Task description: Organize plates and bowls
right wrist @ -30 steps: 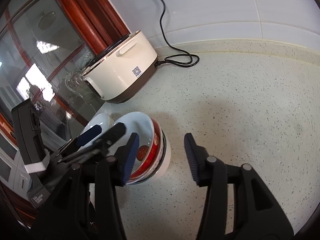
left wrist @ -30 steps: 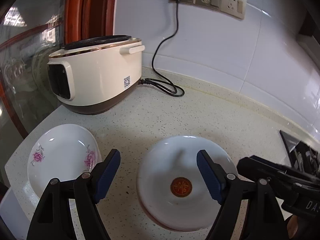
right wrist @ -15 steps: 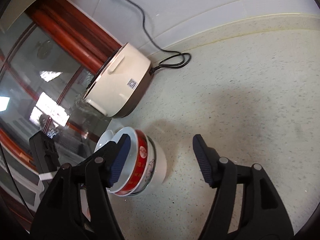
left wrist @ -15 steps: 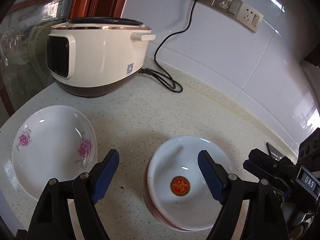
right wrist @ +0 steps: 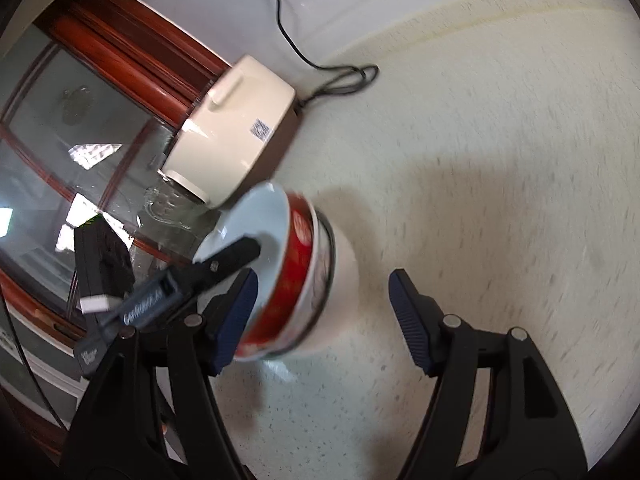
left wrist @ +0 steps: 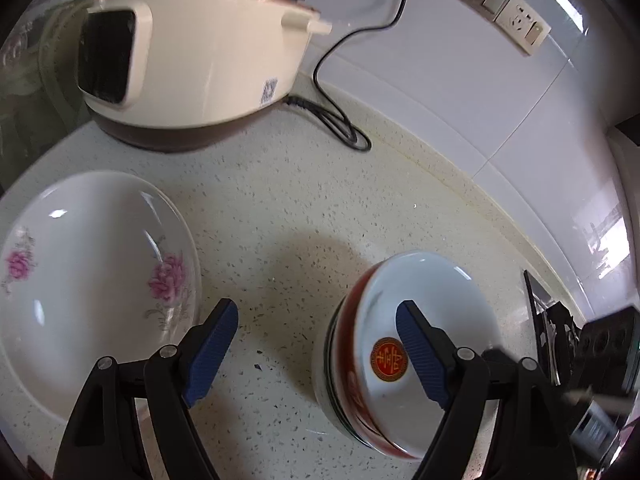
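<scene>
I see the rice cooker (left wrist: pixel 192 60) at the back left of the counter (left wrist: pixel 280 208), its black cord (left wrist: pixel 340 120) looping along the wall toward the sockets (left wrist: pixel 508 12). The flowered plate (left wrist: pixel 88 280) lies front left, close to the counter's rounded edge. The stack of bowls (left wrist: pixel 400 368), red-banded with a red emblem inside, sits to its right, apart from it. My left gripper (left wrist: pixel 316 344) is spread wide, one blue pad over the bowl's inside, the other above bare counter between plate and stack. My right gripper (right wrist: pixel 324 312) is also spread, holding nothing; the stack lies by its left pad. Speckled counter runs open to the right.
</scene>
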`<state>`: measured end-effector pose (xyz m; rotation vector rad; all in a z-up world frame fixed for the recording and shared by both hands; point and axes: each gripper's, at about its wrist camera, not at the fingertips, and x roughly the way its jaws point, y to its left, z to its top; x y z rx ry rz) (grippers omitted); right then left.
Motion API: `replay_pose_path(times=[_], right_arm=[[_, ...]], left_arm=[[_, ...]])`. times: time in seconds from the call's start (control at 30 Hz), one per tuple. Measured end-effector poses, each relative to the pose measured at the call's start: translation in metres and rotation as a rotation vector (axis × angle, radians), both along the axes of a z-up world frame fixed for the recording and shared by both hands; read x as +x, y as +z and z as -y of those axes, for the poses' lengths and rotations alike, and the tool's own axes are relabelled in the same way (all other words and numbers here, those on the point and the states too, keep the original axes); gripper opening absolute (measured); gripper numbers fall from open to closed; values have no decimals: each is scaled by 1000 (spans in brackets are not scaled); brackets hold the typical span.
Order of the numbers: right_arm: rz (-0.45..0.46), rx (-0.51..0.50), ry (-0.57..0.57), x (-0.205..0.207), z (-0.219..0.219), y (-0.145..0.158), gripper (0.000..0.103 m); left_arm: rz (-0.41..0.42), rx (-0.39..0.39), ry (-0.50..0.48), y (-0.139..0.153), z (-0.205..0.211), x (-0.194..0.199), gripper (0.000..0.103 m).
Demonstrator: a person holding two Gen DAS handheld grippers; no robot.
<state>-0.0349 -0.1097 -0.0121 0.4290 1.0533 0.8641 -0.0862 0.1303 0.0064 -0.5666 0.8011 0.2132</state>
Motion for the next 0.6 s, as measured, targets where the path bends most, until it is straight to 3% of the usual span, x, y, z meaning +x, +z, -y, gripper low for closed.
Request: replay_pose_path(times=[0.17,0.47,0.6], right_arm=[[-51,-18,-55,-11,-5,-4,78],[-128,42,-159,-23,-14,-18,82],[-144,60,-194,-22,-15,-20,82]], left_arm=[[-10,-9,-18,-4,3,13,82],[-56,-68,-109,-1,6,36,87],[-105,-38,-168,0,13,45,87]])
